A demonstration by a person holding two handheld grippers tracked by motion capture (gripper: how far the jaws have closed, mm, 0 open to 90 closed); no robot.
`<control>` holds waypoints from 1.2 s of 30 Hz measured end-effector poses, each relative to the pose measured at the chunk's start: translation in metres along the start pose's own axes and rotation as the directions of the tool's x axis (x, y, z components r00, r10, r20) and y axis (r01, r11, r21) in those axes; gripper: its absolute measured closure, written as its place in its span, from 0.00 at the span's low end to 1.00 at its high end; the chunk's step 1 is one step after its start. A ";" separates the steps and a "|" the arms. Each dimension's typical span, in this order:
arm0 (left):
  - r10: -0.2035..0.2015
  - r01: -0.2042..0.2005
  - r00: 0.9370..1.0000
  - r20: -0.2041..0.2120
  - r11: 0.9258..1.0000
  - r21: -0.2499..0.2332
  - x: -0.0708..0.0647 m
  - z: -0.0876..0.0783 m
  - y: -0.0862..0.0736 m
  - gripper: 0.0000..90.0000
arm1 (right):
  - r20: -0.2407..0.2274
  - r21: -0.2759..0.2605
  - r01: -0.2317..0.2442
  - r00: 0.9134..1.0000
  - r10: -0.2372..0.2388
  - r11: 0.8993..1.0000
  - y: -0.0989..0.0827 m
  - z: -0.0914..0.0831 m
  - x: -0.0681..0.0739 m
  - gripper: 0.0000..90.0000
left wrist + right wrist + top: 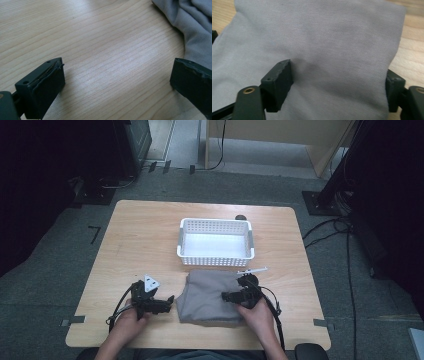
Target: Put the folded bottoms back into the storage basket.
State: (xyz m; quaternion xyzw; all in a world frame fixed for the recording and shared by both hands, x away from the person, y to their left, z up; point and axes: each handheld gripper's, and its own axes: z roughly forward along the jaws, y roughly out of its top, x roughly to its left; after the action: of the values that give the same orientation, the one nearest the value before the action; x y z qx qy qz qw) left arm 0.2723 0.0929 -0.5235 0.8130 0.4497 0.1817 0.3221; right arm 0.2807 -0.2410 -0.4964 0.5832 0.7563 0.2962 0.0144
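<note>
So I had a gripper in each hand at the wooden table [140,235], and the folded grey cloth [207,297] sat near my edge of it, a bit right of centre, just in front of the white perforated basket [216,242]. The basket was close behind the cloth's far edge, with only a thin strip of wood between them, so not much room to push that way. My left gripper [167,302] was spread wide open, jaws down low over bare wood just off the cloth's left edge; in the left gripper view the cloth [192,27] curled in at the top right corner, and its hem ran close to my right-hand jaw, though I couldn't tell if they actually touched. Plenty of free table to the left of that hand, all the way out to the table's edge. My right gripper [226,296] was over the right part of the cloth, also released and wide, nothing pinched. In the right gripper view the cloth [319,42] ran flat under both jaws, one jaw sat on the fabric and the other was right at the cloth's side edge where bare wood started. The cloth's near edge was close to the table's front edge by my right hand [257,312].
</note>
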 end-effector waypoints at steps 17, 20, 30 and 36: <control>0.002 -0.002 1.000 0.000 1.000 0.000 0.000 0.000 0.000 0.00 | -0.050 0.070 0.076 0.996 -0.073 0.995 0.015 -0.002 0.004 0.83; 0.002 -0.002 1.000 0.000 1.000 0.001 0.000 0.000 0.000 0.00 | -0.063 0.104 0.087 0.995 -0.081 0.991 0.022 -0.005 0.007 0.84; 0.001 -0.001 1.000 0.000 1.000 0.000 0.000 0.000 0.000 0.00 | -0.111 0.140 0.050 0.993 -0.035 0.989 0.038 -0.022 0.012 0.84; -0.001 0.001 1.000 0.000 1.000 -0.001 0.000 0.000 0.000 0.00 | -0.106 0.169 0.034 0.994 -0.016 0.985 0.057 -0.040 0.025 0.84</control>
State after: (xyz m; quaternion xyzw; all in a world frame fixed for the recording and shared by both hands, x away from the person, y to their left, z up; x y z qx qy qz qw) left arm 0.2724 0.0928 -0.5235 0.8126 0.4502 0.1816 0.3225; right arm 0.3083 -0.2276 -0.4291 0.5565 0.7858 0.2603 -0.0710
